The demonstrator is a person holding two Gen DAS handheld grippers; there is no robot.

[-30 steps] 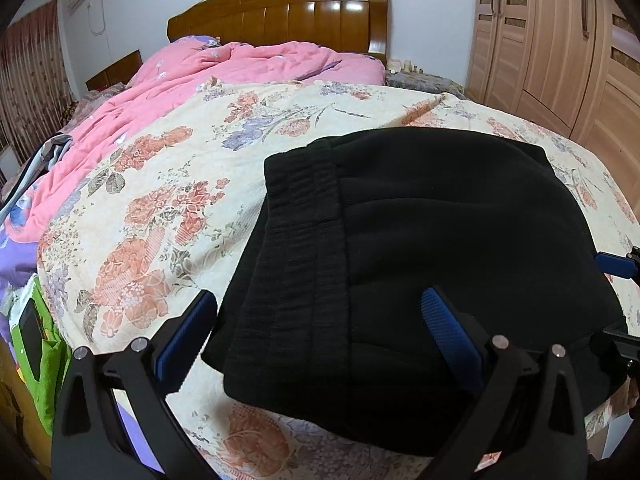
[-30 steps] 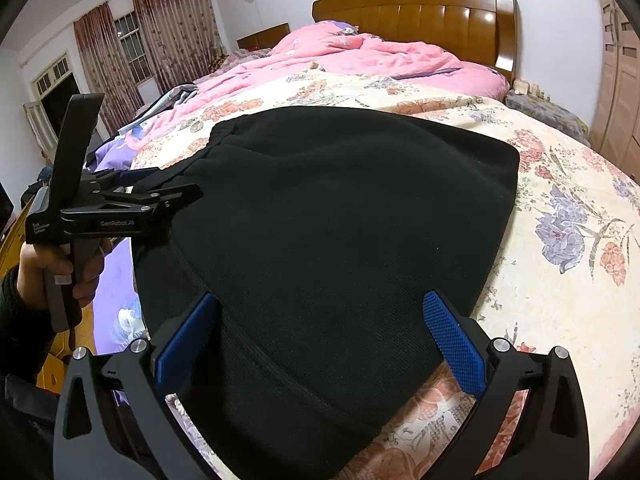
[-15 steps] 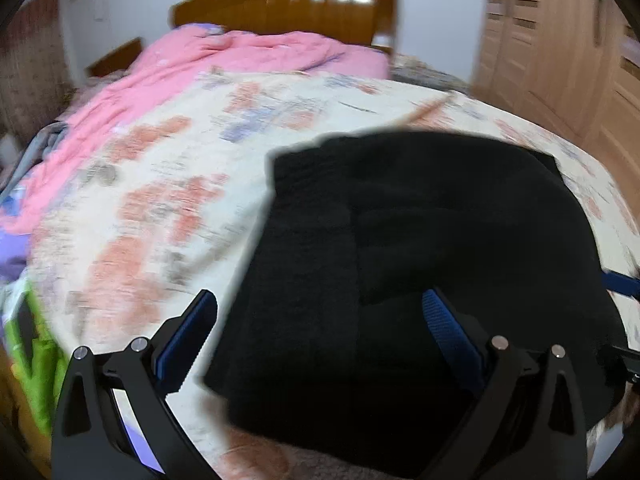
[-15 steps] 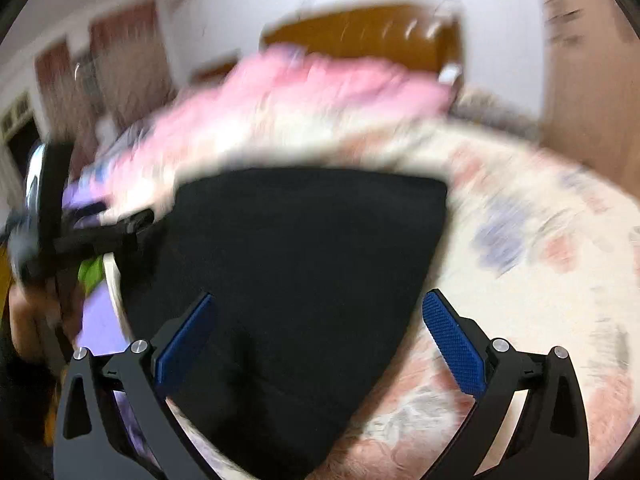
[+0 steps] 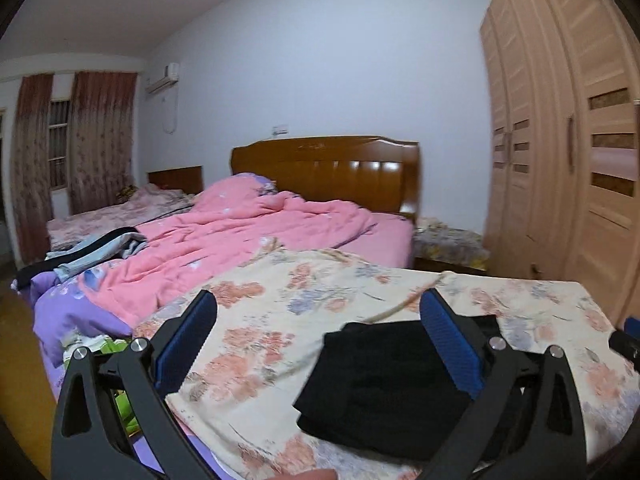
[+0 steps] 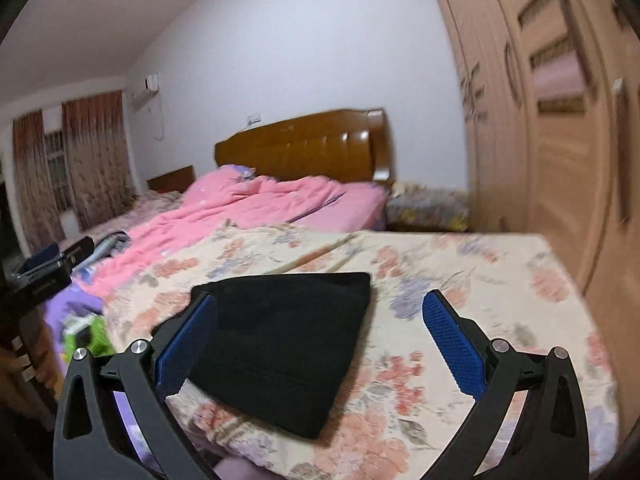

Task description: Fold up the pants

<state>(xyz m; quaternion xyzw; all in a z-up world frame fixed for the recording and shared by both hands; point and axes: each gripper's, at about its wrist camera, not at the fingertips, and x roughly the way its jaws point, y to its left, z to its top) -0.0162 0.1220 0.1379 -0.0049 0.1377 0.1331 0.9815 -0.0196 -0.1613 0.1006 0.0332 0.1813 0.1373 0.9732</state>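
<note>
Pants (image 6: 280,356), black, folded into a compact bundle, lying flat on floral bedspread (image 6: 460,280) near foot of bed. Left hand-held gripper (image 5: 318,350) spread wide, holding nothing, raised above bedspread, pants at 4 o'clock beneath its right finger. Right hand-held gripper (image 6: 320,352) also spread wide and empty, pants between 6 and 9 o'clock, reaching under its left finger. Pink quilt (image 5: 240,240) bunched at 11 o'clock, wooden headboard (image 5: 324,172) at 12 o'clock, wardrobe (image 5: 560,140) at 2 o'clock.
</note>
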